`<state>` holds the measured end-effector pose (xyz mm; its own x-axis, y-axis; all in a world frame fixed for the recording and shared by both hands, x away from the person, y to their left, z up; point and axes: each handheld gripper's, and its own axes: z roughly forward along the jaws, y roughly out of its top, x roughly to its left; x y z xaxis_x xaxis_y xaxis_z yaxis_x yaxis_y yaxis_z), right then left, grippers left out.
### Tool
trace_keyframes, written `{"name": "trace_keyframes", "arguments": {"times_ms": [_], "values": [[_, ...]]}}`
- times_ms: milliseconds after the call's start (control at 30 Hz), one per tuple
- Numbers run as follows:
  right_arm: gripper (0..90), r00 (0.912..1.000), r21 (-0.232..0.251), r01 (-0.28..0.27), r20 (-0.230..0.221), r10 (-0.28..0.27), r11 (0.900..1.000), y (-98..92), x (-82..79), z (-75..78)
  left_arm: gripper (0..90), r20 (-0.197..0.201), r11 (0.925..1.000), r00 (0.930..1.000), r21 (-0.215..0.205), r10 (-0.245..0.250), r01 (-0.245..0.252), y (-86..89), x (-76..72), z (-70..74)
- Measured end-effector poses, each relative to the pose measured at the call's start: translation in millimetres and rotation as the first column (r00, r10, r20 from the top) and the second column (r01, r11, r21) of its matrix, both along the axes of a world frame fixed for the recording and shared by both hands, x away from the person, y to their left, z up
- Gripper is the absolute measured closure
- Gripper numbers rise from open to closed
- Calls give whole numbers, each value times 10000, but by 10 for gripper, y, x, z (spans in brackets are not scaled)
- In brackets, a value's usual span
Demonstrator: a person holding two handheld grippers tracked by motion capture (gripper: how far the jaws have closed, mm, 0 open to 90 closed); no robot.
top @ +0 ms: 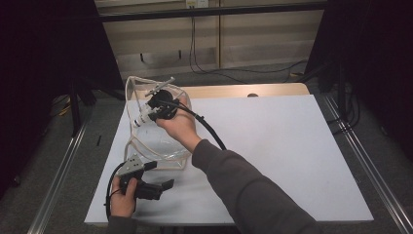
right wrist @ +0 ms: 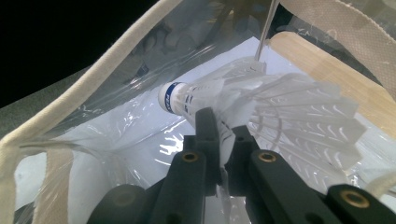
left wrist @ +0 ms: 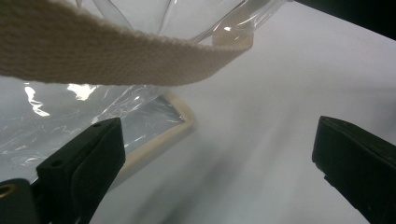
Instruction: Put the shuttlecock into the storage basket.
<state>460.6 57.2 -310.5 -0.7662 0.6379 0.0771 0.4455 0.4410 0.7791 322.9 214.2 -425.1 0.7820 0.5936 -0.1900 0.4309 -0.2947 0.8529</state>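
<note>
step: bagging shuttlecock (right wrist: pixel 219 100) | my right gripper (right wrist: pixel 224 135) clamps its feathers, inside clear bag (top: pixel 156 141) mouth at bench (top: pixel 292 146) far left | my left gripper (top: pixel 158 187) open, near bag | left: release inside, withdraw

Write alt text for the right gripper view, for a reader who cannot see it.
The right tool is shut on a white feathered shuttlecock, its blue-banded cork pointing left, held inside a clear plastic bag with cream fabric trim. The white table shows through the plastic below, and a cream strap crosses the upper right corner.
</note>
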Motion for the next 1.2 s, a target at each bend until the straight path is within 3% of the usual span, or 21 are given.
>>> {"name": "trace_keyframes", "arguments": {"times_ms": [667,1200], "values": [[873,9999,26,93,-111,-93,10000,108,12,-77,28,-29,10000,10000,-7,-3,3,4,0,-5],[871,9999,-368,-47,-156,42,9993,217,-12,-257,28,-21,10000,10000,11,6,-6,11,-3,-8]]}}
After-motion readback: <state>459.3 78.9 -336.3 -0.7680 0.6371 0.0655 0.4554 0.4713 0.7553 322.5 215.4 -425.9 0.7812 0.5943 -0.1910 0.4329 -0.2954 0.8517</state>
